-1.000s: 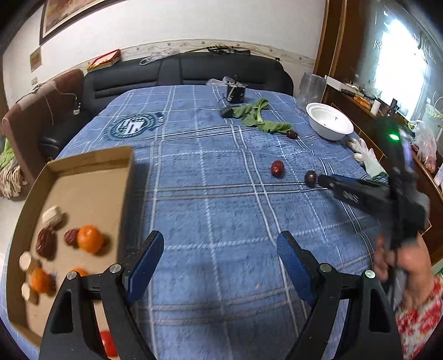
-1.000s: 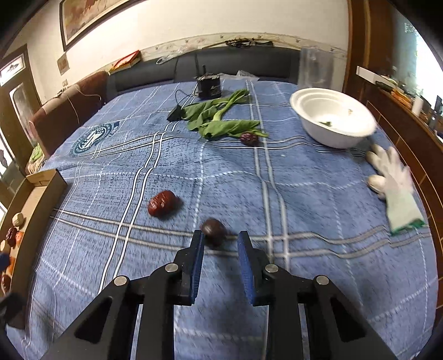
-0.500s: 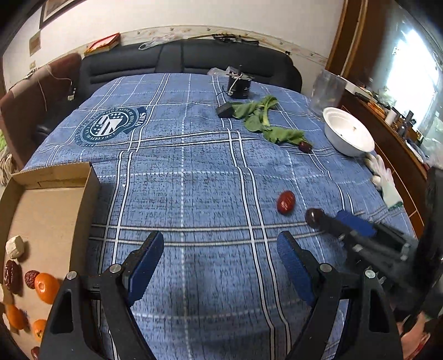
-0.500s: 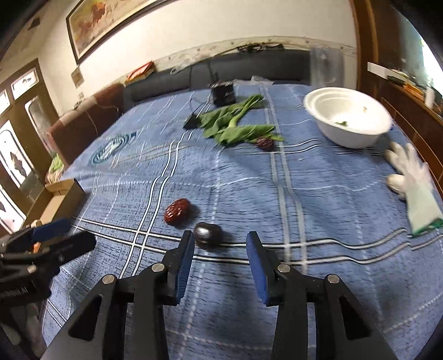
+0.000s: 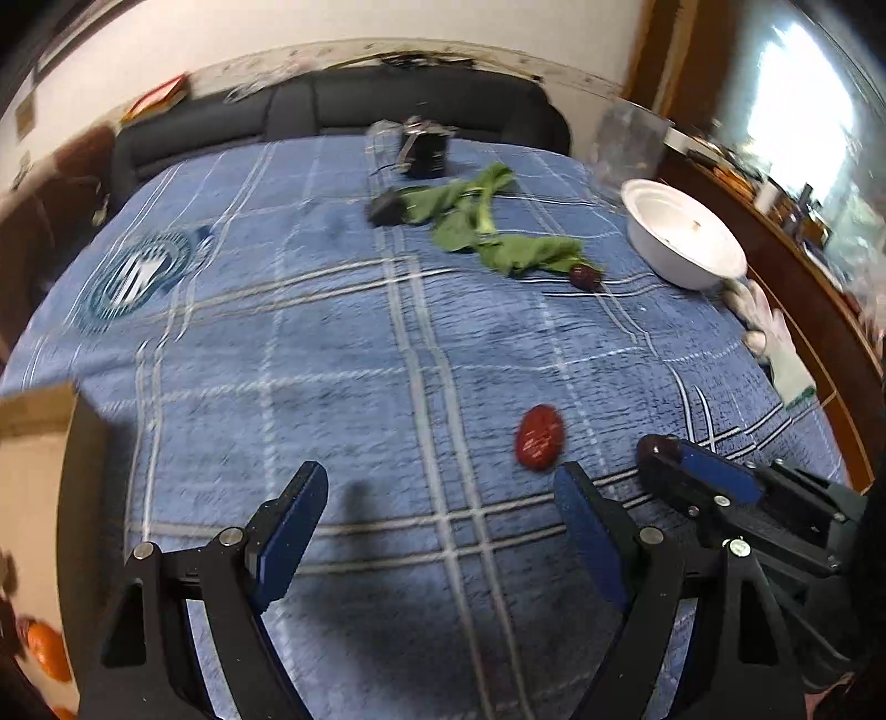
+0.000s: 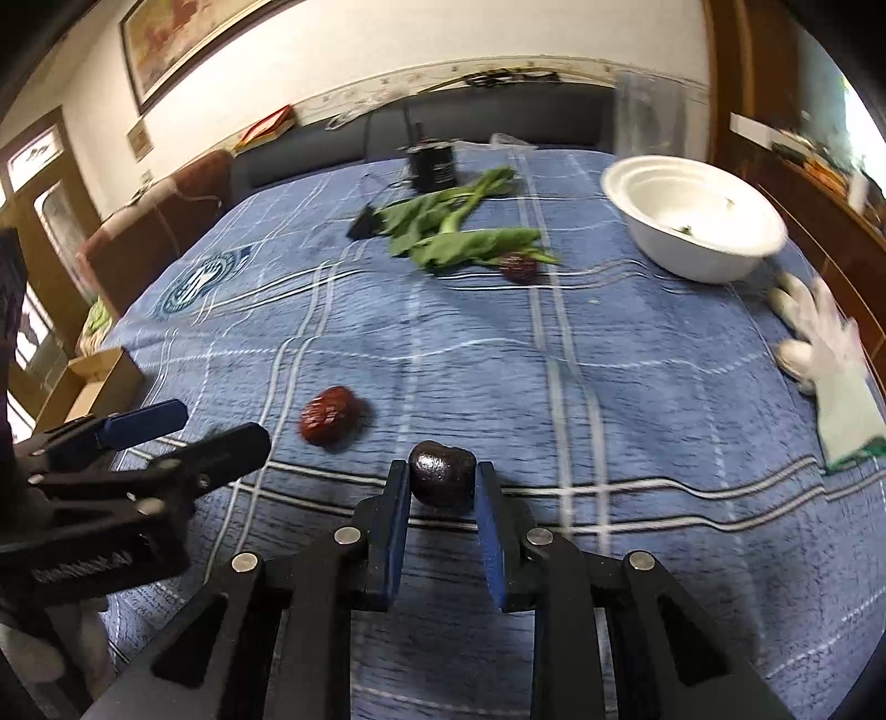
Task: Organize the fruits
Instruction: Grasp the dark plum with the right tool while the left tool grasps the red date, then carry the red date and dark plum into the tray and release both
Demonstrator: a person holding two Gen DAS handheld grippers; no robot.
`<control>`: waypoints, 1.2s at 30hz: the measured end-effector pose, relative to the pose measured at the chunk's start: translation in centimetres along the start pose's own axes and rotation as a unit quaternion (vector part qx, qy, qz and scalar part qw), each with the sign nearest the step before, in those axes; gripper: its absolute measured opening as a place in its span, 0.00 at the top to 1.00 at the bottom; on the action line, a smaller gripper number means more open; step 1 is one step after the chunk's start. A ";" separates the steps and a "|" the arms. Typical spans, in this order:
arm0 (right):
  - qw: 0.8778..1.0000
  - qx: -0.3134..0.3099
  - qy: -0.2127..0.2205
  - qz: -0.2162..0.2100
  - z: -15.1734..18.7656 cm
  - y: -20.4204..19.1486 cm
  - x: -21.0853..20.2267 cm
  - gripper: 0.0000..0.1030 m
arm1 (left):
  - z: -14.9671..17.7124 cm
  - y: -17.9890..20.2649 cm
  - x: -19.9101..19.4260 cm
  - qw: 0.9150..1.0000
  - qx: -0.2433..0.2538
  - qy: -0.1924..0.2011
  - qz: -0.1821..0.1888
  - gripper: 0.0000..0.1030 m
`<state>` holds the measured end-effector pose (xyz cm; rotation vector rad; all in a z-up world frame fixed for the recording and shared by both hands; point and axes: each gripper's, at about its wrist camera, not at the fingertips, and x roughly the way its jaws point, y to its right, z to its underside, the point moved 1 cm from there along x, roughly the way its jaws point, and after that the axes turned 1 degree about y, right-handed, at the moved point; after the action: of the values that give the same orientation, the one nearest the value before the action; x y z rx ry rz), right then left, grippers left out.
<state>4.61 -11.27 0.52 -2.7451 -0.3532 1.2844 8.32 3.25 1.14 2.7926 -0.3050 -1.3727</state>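
Right gripper (image 6: 442,490) now clamped on the glossy dark plum (image 6: 442,481) it merely straddled half a second ago, just right of the wrinkled red date (image 6: 328,422), left gripper (image 5: 440,507) spread wide above the woolly blue plaid cloth (image 5: 332,343), nearer the date

A blue plaid cloth covers the tabletop (image 6: 637,399), with a dark grey sofa (image 6: 498,119) along its far edge beneath a white plaster wall (image 6: 387,50) (a framed painting (image 6: 183,39) hangs there). Bright daylight pours through a window (image 5: 797,127) beside dark wooden furniture (image 6: 830,232) at right.
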 end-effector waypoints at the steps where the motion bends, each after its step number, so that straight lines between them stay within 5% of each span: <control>1: 1.000 0.007 0.000 0.001 0.0 0.4 -0.1 0.76 | -0.2 0.5 0.3 1.000 0.009 0.002 0.002 0.20; 5: 1.000 0.018 0.004 0.008 -0.1 1.5 -0.6 0.76 | -1.0 2.2 1.7 0.999 0.033 0.001 0.013 0.21; 11: 1.000 0.027 0.005 0.008 -0.2 2.2 -0.7 0.76 | -1.2 3.4 3.2 0.998 0.057 -0.006 0.009 0.36; 14: 1.000 0.027 0.002 0.008 -0.2 2.3 -0.5 0.76 | -1.1 3.7 3.1 0.998 0.068 0.001 0.002 0.56; 16: 1.000 0.027 0.001 0.008 -0.2 2.3 -0.4 0.76 | -1.0 3.8 2.9 0.997 0.074 0.005 -0.002 0.81; 26: 1.000 0.025 0.005 -0.001 -0.2 2.0 -0.6 0.76 | 0.1 2.3 0.3 0.999 0.036 0.010 0.018 0.80; 36: 0.996 0.021 0.034 -0.082 -0.2 0.0 -2.6 0.76 | 4.2 -2.6 -9.4 0.997 -0.042 0.069 0.021 0.80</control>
<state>3.12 -11.91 2.59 -2.6533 -0.5279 1.1406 -0.17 7.83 5.69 2.7772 -0.2928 -1.1499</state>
